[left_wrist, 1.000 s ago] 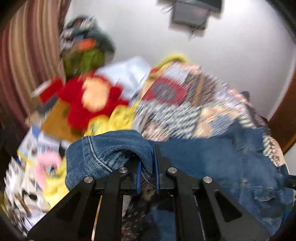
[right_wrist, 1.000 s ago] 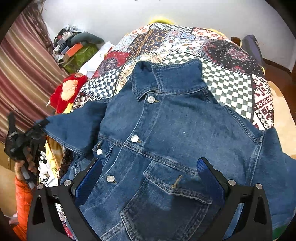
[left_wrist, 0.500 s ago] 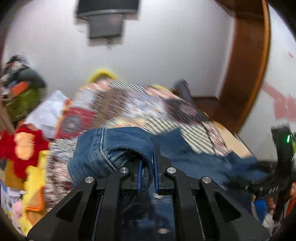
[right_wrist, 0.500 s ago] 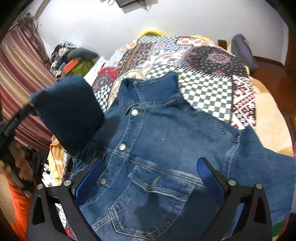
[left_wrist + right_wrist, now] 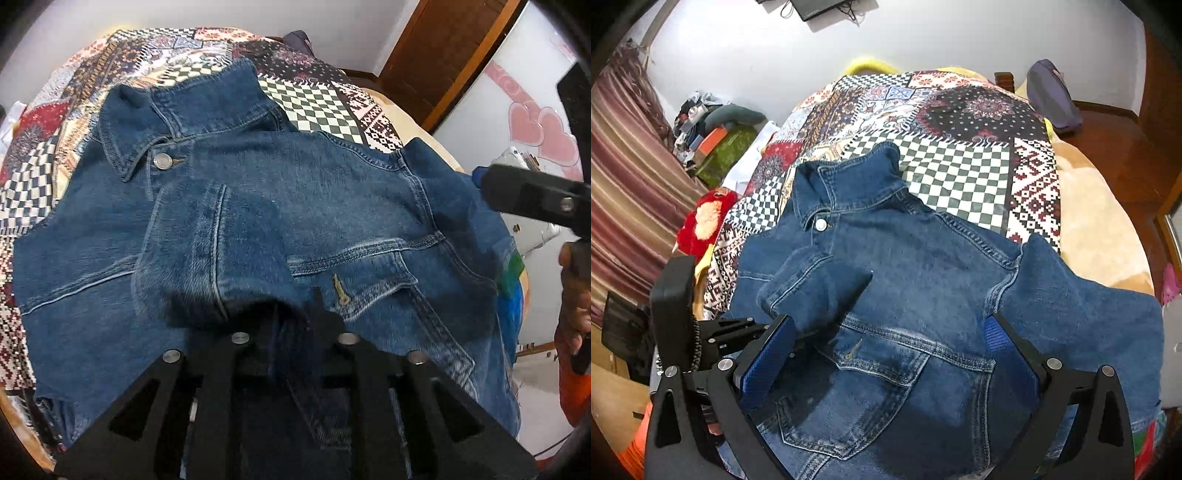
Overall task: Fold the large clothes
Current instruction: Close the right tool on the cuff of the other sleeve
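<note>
A blue denim jacket [image 5: 332, 206] lies front up and buttoned at the collar on a patchwork quilt [image 5: 317, 103]. Its one sleeve [image 5: 207, 251] is folded across the chest, the cuff draped over my left gripper [image 5: 295, 306]. The left jaws are opening, with the cuff cloth still between them and loose. From the right wrist view, the folded sleeve [image 5: 816, 291] ends near the chest pocket [image 5: 871, 391] of the jacket [image 5: 923, 266]. My right gripper [image 5: 888, 325] hovers wide open above that pocket, holding nothing. The other sleeve [image 5: 1089, 314] lies spread out to the right.
The quilt [image 5: 960, 173] covers a bed with a beige blanket [image 5: 1089, 221] on the right. A red plush toy [image 5: 705, 221], a clutter pile [image 5: 716, 129] and a striped curtain [image 5: 624, 184] are on the left. A wooden door frame [image 5: 443, 55] stands at the right.
My left gripper swung the sleeve from the bed's left side over onto the jacket's chest and sank, and its jaws have parted. The right gripper stayed open and drifted slightly.
</note>
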